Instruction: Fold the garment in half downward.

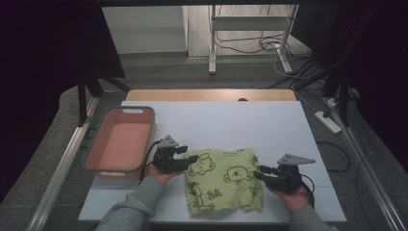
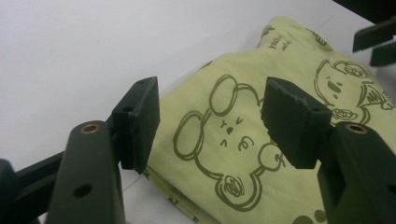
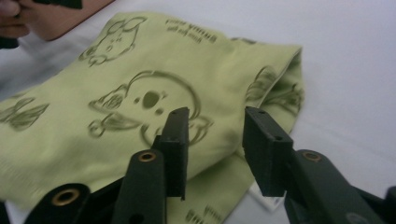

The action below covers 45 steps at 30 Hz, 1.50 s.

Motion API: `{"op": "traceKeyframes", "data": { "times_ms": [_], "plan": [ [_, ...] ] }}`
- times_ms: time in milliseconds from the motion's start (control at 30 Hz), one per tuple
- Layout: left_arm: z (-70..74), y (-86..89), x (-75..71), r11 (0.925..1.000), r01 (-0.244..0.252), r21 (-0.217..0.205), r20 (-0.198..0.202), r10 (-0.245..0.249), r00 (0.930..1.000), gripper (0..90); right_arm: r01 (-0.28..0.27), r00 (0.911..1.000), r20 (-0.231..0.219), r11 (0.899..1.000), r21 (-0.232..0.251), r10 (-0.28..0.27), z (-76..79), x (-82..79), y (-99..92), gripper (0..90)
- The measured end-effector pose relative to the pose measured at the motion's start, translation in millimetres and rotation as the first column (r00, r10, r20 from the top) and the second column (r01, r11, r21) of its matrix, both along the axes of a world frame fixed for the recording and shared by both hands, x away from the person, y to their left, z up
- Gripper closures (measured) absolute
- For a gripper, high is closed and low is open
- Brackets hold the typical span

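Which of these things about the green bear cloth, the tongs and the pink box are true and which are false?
1. The green cloth has cartoon bears printed on it. True.
2. The cloth lies inside the pink box. False: it lies folded on the white table, to the right of the box.
3. The left tongs are clamped shut on the cloth. False: their jaws stand apart over the cloth's edge, not pressing on it.
4. The right tongs are open at the cloth's other side. True.
5. The pink box has nothing in it. True.
6. One hand works both tongs. False: each hand holds its own.
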<state>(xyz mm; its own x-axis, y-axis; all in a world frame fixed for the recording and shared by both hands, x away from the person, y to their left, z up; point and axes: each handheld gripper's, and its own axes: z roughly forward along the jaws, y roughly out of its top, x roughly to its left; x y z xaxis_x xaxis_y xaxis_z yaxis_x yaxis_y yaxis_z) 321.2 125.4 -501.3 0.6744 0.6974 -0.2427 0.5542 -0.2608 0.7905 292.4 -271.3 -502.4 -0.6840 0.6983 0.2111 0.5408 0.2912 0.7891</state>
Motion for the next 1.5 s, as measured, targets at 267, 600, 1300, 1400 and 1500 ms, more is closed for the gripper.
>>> {"op": "traceKeyframes", "data": {
  "times_ms": [267, 600, 1300, 1400, 1500],
  "plan": [
    [0.2, -1.8, 0.1, 1.0000, 0.007, 0.003, 0.002, -0.007, 1.0000, 37.3, -0.037, 0.9974, -0.064, 0.999, -0.032, 0.035, -13.4, -8.0, 9.4, 51.6],
    [0.2, -0.5, 0.5, 1.0000, 0.003, 0.002, 0.002, -0.003, 1.0000, 37.3, -0.092, 0.9944, -0.053, 0.996, -0.004, 0.092, -6.8, -10.9, 15.7, 80.8],
    [-0.2, -0.4, 0.5, 1.0000, 0.007, 0.005, -0.003, -0.007, 1.0000, 36.8, -0.054, 0.9914, -0.121, 0.998, -0.033, 0.050, -8.3, -1.6, 2.0, 80.3],
    [-0.2, -0.5, 0.6, 1.0000, 0.007, 0.005, -0.004, -0.007, 1.0000, 36.8, -0.056, 0.9915, -0.120, 0.997, -0.049, 0.049, -11.3, -1.2, 4.6, 79.5],
    [-0.2, -0.6, 0.5, 1.0000, 0.008, 0.006, -0.003, -0.008, 1.0000, 36.7, -0.054, 0.9926, -0.112, 0.997, -0.059, 0.047, -12.3, -1.9, 6.0, 74.4]
  ]
}}
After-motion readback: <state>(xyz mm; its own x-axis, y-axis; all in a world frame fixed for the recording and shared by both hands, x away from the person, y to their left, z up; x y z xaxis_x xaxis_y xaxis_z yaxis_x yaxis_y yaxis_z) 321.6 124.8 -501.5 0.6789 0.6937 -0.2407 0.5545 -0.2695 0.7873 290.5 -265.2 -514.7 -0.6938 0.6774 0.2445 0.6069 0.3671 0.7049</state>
